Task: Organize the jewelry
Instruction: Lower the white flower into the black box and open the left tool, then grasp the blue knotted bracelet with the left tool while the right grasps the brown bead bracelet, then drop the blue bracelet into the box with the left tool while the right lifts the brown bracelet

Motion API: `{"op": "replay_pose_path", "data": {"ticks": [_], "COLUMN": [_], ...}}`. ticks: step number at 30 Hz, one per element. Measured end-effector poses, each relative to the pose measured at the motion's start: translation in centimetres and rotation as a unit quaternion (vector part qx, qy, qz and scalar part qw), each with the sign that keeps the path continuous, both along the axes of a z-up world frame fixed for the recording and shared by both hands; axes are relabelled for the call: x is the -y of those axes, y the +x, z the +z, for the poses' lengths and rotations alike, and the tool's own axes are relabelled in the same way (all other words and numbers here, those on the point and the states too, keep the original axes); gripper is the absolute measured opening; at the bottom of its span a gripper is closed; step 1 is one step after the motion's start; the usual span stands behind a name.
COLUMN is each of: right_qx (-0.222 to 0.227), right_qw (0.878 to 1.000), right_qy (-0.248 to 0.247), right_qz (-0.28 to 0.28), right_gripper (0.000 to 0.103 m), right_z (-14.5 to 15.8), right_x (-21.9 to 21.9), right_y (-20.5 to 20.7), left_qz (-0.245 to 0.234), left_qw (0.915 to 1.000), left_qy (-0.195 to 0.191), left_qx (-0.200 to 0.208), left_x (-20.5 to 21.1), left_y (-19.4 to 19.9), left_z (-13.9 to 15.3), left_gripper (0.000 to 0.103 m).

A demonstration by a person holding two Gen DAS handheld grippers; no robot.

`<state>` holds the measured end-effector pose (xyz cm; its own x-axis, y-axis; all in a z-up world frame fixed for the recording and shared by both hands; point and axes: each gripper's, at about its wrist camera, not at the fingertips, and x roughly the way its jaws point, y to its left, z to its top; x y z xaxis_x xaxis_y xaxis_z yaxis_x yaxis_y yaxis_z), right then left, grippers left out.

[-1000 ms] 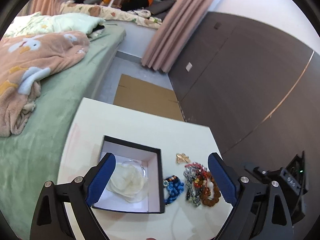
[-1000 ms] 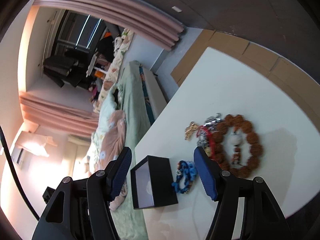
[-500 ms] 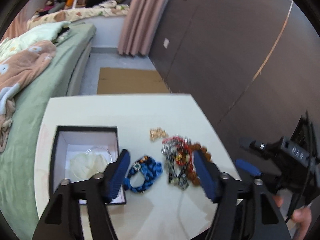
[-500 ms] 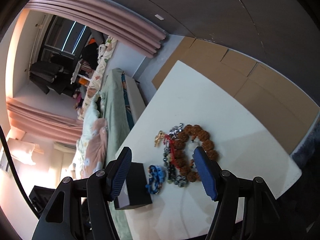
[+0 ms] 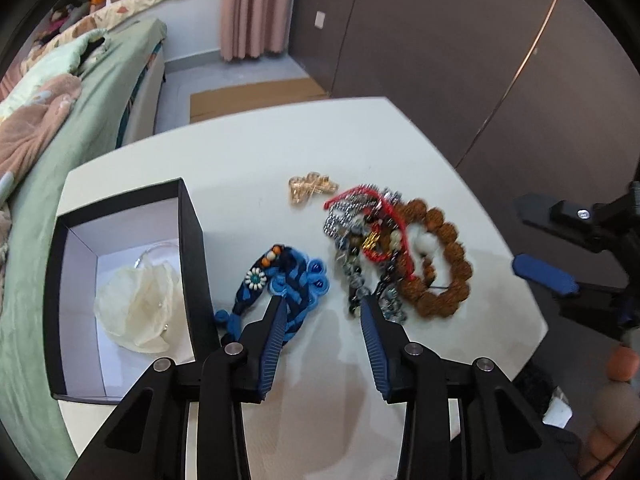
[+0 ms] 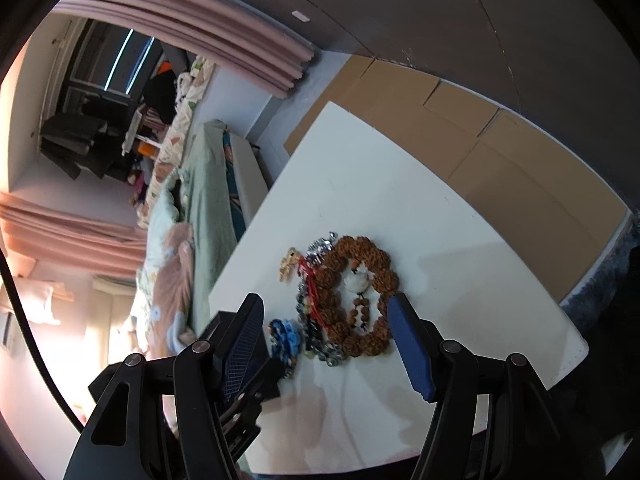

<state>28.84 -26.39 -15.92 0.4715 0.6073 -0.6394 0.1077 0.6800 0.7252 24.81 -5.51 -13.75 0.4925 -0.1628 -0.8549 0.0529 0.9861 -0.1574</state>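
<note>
Low in the frame, the left claw (image 5: 322,312) hangs released over the counter (image 5: 248,160), blue bracelet (image 5: 288,280) at its left tip, nearer than the released right claw (image 6: 326,320).

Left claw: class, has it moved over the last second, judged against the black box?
Yes. The left claw moved right, from over the black box to beside the blue bracelet.
</note>
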Motion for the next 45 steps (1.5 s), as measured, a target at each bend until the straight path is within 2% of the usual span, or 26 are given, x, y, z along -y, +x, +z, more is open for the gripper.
{"op": "replay_pose_path", "data": {"ticks": [9, 12, 14, 18, 21, 23, 24, 27, 28, 30, 32, 34, 36, 38, 42, 45], "right_qx": [-0.022, -0.021, -0.022, -0.026, -0.028, -0.029, -0.03, -0.031, -0.031, -0.032, -0.032, -0.031, -0.031, -0.033, -0.038, -0.035], "right_qw": [1.0, 1.0, 1.0, 0.999, 0.999, 0.999, 0.999, 0.999, 0.999, 0.999, 0.998, 0.998, 0.997, 0.995, 0.992, 0.985], "right_qy": [-0.011, -0.013, -0.013, -0.018, -0.024, -0.025, -0.025, -0.027, -0.028, -0.032, -0.042, -0.053, -0.067, -0.085, -0.118, -0.168], "right_qz": [0.009, 0.012, 0.012, 0.008, 0.007, 0.008, 0.008, 0.01, 0.012, 0.015, 0.02, 0.021, 0.025, 0.027, 0.023, 0.019], "right_gripper": [0.065, 0.065, 0.065, 0.065, 0.065, 0.065, 0.065, 0.065, 0.065, 0.065, 0.065, 0.062, 0.053, 0.048, 0.048, 0.048], "right_z": [-1.0, -1.0, -1.1, -1.1, -1.2, -1.3, -1.3, -1.4, -1.4, -1.5, -1.6, -1.7, -1.7, -1.9, -2.1, -1.8], "right_x": [-0.4, -0.7, -0.7, -0.9, -0.9, -0.9, -1.0, -1.2, -1.3, -1.6, -2.0, -2.3, -2.7, -3.1, -3.6, -4.3], "right_y": [-0.1, -0.1, 0.0, 0.1, 0.1, 0.1, 0.2, 0.1, 0.2, 0.3, 0.5, 0.6, 0.8, 1.0, 1.4, 1.6], "left_qz": [-0.019, -0.026, -0.028, -0.028, -0.007, 0.016, 0.018, 0.016, 0.014, 0.01, 0.012, 0.018, 0.025, 0.029, 0.029, 0.026], "left_qw": [0.996, 0.9973, 0.9972, 0.9972, 0.9966, 0.9973, 0.998, 0.998, 0.998, 0.9984, 0.999, 0.9996, 0.9997, 0.9994, 0.9986, 0.9981], "left_qy": [0.086, 0.067, 0.069, 0.068, 0.078, 0.055, 0.041, 0.042, 0.046, 0.038, 0.028, 0.017, 0.006, -0.001, -0.015, -0.019], "left_qx": [-0.013, -0.012, -0.004, -0.016, -0.026, -0.046, -0.044, -0.044, -0.042, -0.041, -0.033, -0.014, 0.005, 0.018, 0.042, 0.053], "left_x": [2.7, 2.8, 2.8, 2.5, 1.5, 0.0, -0.4, -0.4, -0.2, -0.1, -0.1, -0.4, -0.8, -1.1, -1.4, -1.5], "left_y": [0.8, 1.1, 0.8, 1.0, 1.2, 1.4, 1.5, 1.5, 1.4, 1.4, 1.3, 1.0, 0.5, 0.2, -0.2, -0.3], "left_z": [-0.8, -0.6, -0.4, -1.1, -1.7, -2.3, -2.3, -2.3, -2.3, -2.3, -1.9, -1.1, -0.1, 0.7, 2.4, 3.3], "left_gripper": [0.037, 0.037, 0.037, 0.037, 0.037, 0.037, 0.037, 0.036, 0.033, 0.019, 0.01, 0.01, 0.01, 0.01, 0.01, 0.01]}}
